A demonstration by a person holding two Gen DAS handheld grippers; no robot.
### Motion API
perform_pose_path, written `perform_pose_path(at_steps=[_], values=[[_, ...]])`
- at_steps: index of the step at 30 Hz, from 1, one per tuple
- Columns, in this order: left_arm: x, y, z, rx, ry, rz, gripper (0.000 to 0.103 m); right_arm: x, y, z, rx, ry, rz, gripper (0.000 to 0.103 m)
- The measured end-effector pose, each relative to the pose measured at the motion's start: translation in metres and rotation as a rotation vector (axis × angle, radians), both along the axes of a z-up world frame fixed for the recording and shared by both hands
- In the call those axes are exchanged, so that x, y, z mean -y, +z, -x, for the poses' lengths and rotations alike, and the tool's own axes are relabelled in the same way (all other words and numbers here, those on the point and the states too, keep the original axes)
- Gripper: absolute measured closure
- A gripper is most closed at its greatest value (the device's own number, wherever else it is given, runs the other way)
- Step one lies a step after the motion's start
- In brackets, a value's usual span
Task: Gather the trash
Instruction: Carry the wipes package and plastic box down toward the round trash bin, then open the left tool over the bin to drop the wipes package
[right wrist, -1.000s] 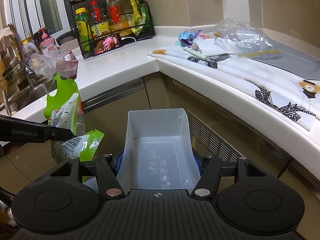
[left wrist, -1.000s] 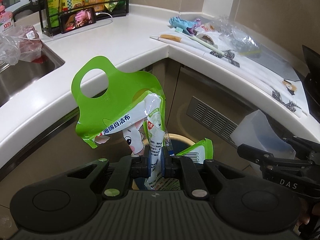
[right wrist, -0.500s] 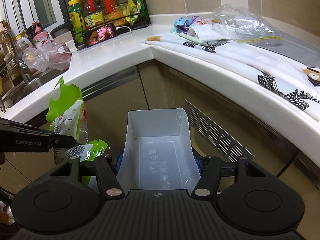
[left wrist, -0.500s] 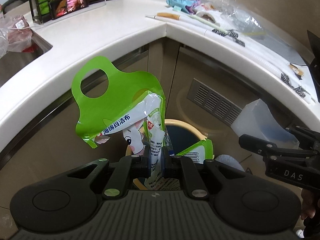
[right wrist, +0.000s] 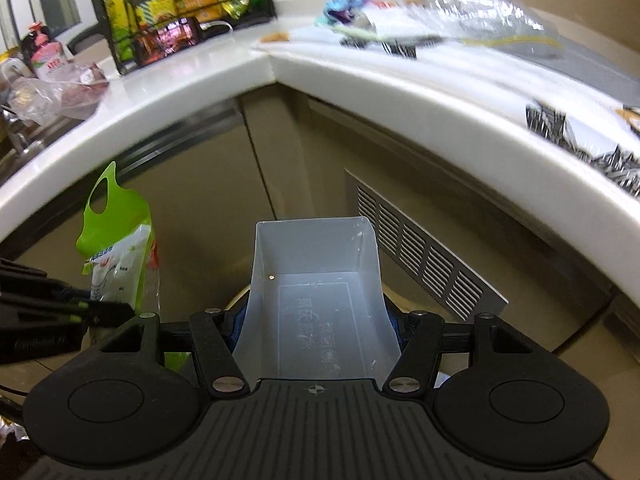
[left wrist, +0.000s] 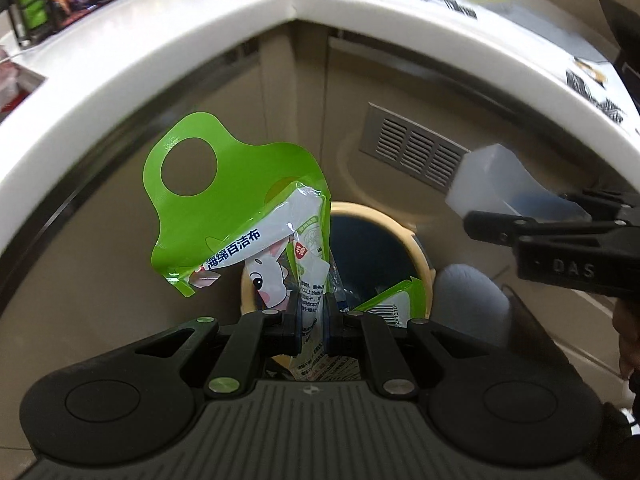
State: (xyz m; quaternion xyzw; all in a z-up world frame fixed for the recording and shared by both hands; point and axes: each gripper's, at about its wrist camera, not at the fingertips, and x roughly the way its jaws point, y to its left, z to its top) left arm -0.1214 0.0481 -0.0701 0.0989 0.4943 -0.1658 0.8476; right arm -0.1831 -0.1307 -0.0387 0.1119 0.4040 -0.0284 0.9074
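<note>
Bright green wrapper (left wrist: 240,208) with a white panel and cartoon cow; translucent white tray (right wrist: 316,304); cream-rimmed bin (left wrist: 416,240) at two o'clock — white counter (right wrist: 192,80).

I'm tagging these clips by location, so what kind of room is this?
Most likely a home kitchen: a white corner countertop over cabinets, a rack of bottles and packets by the wall, and part of a sink at the left edge.

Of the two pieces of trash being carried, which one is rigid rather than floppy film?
The translucent white plastic box, open-topped and square-walled, clamped in the right gripper. The left gripper pinches a crumpled green-and-white plastic wrapper.
</note>
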Motion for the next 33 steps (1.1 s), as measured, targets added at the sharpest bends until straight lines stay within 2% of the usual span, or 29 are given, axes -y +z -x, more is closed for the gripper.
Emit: perform_pose_path(at_steps=[8, 16, 33], values=[[0.014, -0.021, -0.021, -0.028, -0.038, -0.048, 0.093, 0.004, -0.024, -0.017, -0.076, 0.009, 0.019, 0.039], [0.015, -0.039, -0.034, -0.059, -0.046, -0.056, 0.093, -0.002, -0.043, -0.042, -0.128, 0.034, 0.05, 0.039], [0.03, -0.091, -0.055, -0.161, -0.093, -0.147, 0.093, -0.009, -0.108, -0.08, -0.263, 0.066, 0.091, 0.039]])
